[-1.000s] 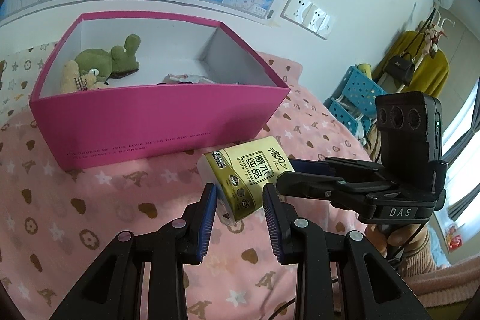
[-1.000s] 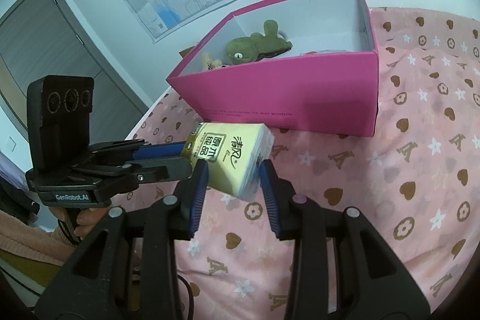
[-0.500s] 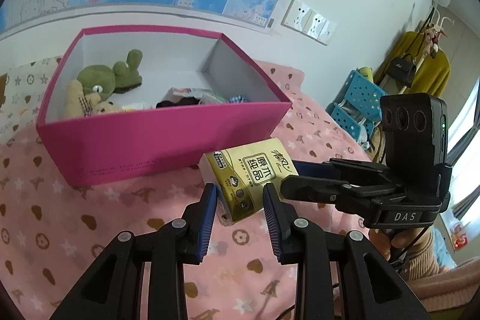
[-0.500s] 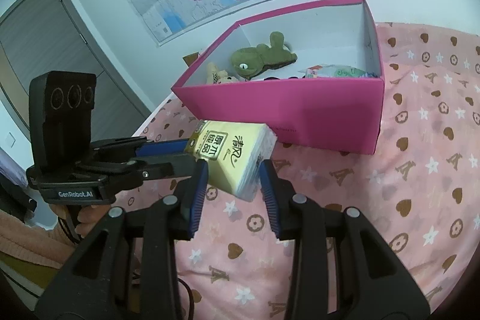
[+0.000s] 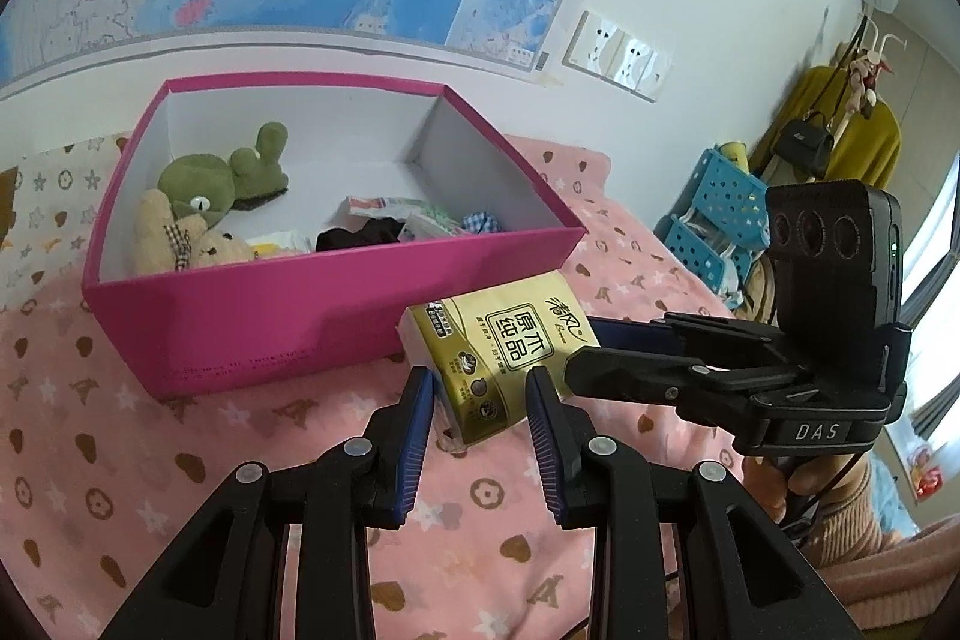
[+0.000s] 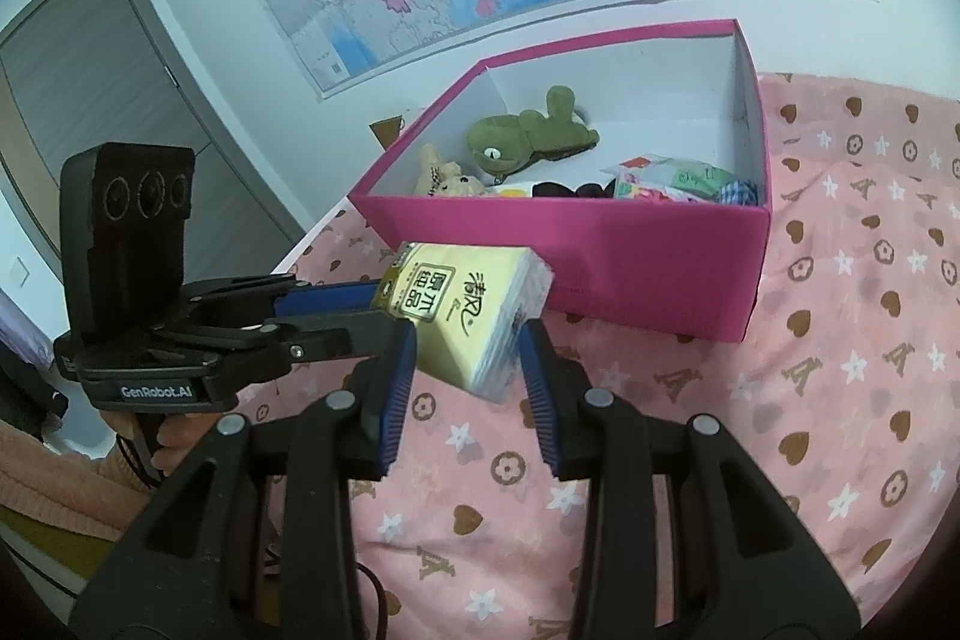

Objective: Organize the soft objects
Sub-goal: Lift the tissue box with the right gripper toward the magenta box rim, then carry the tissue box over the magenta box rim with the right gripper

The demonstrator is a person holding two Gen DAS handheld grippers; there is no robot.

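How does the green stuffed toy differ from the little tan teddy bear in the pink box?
The green stuffed toy is olive and clearly bigger; the tan teddy bear is beige and smaller. The green toy lies farther back, with one limb sticking up; the teddy bear sits against the near wall of the pink box, partly hidden by it. The teddy bear wears a checked bow; I see none on the green toy. Both are plush and lie at the same end of the box.

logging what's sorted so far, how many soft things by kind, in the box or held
plush toys: 2, green frog and tan bear, in the pink box
tissue packs: 1, yellow tissue pack, held outside by left gripper and right gripper
other items in box: cannot tell
total countable: 3
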